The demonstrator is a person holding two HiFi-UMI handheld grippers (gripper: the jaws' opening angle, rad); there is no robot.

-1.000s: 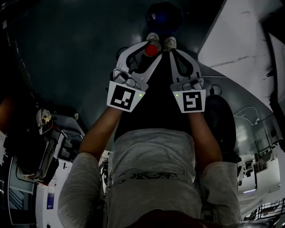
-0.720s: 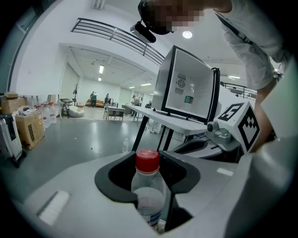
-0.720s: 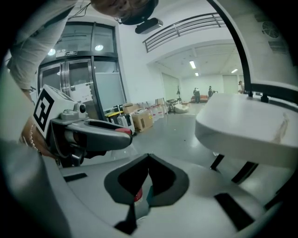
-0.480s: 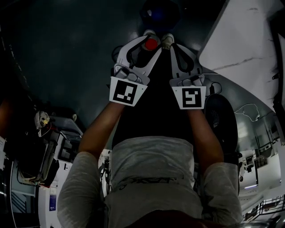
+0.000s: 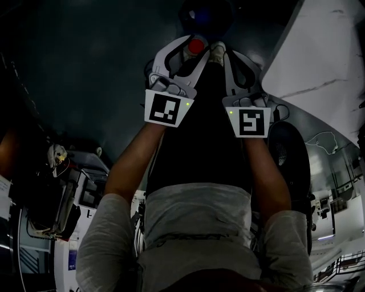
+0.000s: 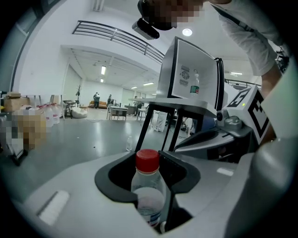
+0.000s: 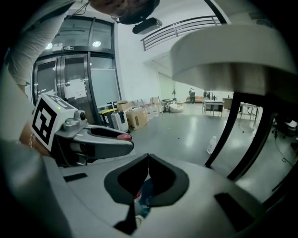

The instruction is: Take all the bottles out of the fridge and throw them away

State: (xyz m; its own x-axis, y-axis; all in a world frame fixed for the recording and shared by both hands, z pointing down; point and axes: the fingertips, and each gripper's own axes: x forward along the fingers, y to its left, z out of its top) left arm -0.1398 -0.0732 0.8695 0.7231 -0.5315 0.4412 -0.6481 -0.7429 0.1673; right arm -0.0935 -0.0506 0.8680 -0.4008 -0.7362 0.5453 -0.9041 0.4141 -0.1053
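My left gripper (image 5: pixel 191 44) is shut on a clear plastic bottle with a red cap (image 5: pixel 197 45). In the left gripper view the bottle (image 6: pixel 150 190) stands upright between the dark pads, with its neck and cap above them. My right gripper (image 5: pixel 219 52) is held close beside the left one, jaws shut. In the right gripper view its pads (image 7: pixel 163 179) meet; a blurred blue and red patch shows in the gap below them, and I cannot tell what it is. A white fridge-like box (image 6: pixel 191 76) stands on black legs just ahead.
A dark round thing with blue in it (image 5: pixel 205 14) lies on the grey floor beyond the grippers. A lone bottle (image 6: pixel 129 144) stands on the floor past the black legs (image 7: pixel 233 135). Boxes and containers (image 7: pixel 132 116) line the far wall. Equipment crowds the left (image 5: pixel 57 188).
Both grippers, with the bottle in the left one, have moved a little forward toward the dark round thing. The white box has slid slightly to the right in the head view.
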